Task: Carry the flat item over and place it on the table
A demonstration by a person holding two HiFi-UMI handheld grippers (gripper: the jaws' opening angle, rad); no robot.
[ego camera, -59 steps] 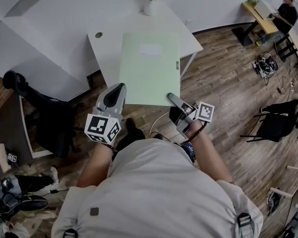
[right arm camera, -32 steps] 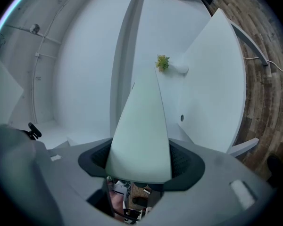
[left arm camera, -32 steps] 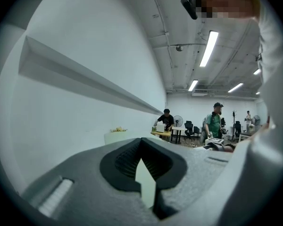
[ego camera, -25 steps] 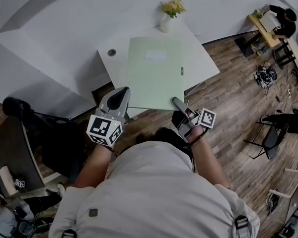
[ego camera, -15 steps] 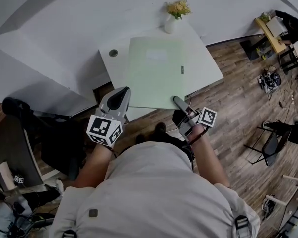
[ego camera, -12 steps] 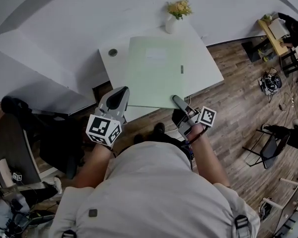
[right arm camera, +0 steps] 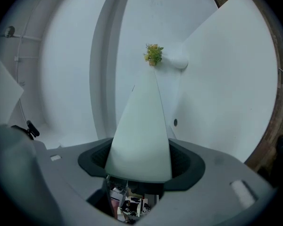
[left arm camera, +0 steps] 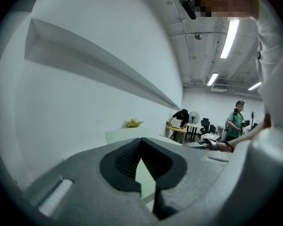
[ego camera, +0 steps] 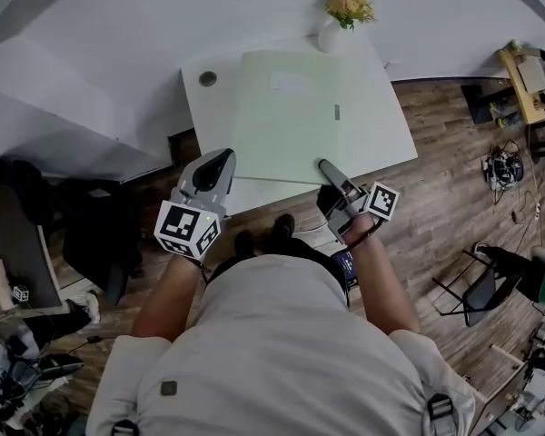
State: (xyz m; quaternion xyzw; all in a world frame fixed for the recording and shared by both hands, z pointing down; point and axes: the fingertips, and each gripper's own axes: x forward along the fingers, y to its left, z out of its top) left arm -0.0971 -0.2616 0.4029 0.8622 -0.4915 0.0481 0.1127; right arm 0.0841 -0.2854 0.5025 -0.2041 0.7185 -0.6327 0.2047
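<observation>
Head view: the green flat item (ego camera: 289, 116) runs long toward 12 o'clock from both tongs, over the white surface (ego camera: 386, 125) — its near edge past the rim. Left tongs (ego camera: 220, 162) grip its 7 o'clock corner, right tongs (ego camera: 327, 166) its 5 o'clock corner.

Left gripper view: pads pinched on the sheet's edge.

Right gripper view: clamped likewise — the sheet points to 12.

The white label (ego camera: 291, 83) on the flat item (ego camera: 272, 134) is unreadable.
</observation>
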